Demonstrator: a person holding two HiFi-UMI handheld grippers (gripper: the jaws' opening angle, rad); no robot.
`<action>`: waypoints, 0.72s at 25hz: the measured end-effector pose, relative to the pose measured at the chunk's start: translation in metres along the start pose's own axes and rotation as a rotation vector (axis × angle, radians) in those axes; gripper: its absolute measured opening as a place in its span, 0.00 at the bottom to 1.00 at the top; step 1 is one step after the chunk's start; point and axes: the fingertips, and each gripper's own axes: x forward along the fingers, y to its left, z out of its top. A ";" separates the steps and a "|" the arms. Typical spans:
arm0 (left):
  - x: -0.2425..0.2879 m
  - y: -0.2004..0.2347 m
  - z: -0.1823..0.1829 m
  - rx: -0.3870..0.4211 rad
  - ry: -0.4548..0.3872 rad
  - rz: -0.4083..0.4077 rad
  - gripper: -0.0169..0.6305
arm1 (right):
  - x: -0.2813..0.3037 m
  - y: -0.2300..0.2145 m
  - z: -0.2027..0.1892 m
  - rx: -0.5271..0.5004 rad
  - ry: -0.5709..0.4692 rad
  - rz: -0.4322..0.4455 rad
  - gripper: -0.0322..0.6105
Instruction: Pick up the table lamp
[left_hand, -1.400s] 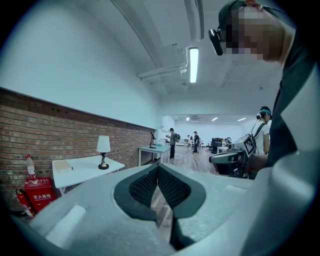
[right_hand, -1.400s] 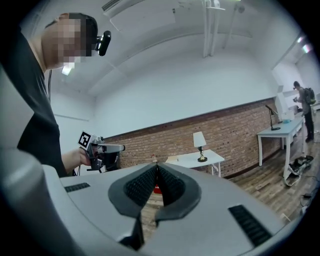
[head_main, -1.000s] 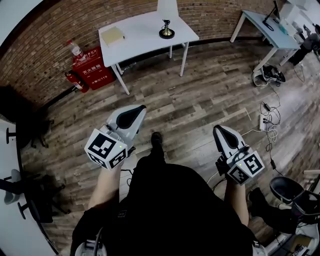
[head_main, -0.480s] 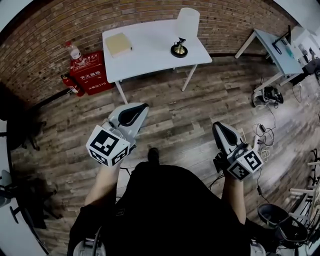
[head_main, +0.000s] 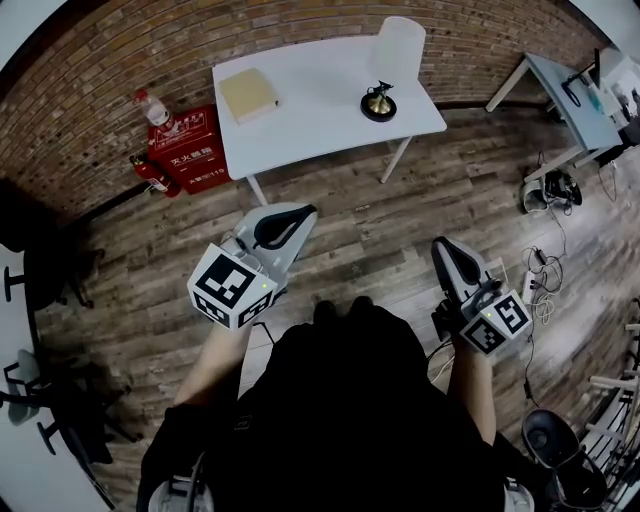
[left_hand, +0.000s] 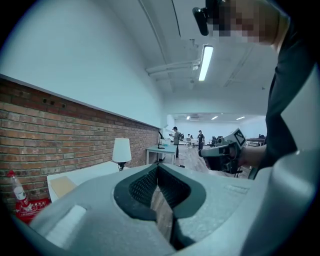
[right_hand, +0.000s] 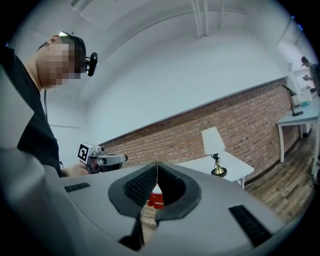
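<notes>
The table lamp (head_main: 390, 62), with a white shade and a brass stem on a dark round base, stands on the right part of a white table (head_main: 320, 110) against the brick wall. It shows small in the left gripper view (left_hand: 121, 152) and in the right gripper view (right_hand: 214, 150). My left gripper (head_main: 292, 216) and right gripper (head_main: 444, 250) are held level in front of my body, well short of the table, both shut with nothing between their jaws.
A tan flat box (head_main: 249, 95) lies on the table's left part. A red cabinet (head_main: 191, 150) with a fire extinguisher (head_main: 150, 172) stands left of the table. Another desk (head_main: 570, 90) and cables (head_main: 535, 285) are on the right, over a wood floor.
The table and lamp have come nearer and lower in the head view as I walked toward them. Both grippers stay shut and keep their pose.
</notes>
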 end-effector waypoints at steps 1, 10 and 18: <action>0.002 0.004 -0.003 -0.006 0.002 0.000 0.04 | 0.004 -0.003 -0.003 0.003 0.009 0.000 0.07; 0.028 0.034 -0.024 -0.063 0.017 0.018 0.04 | 0.056 -0.029 -0.012 -0.008 0.076 0.048 0.07; 0.069 0.081 -0.029 -0.072 0.055 0.048 0.04 | 0.110 -0.069 -0.008 -0.001 0.091 0.111 0.07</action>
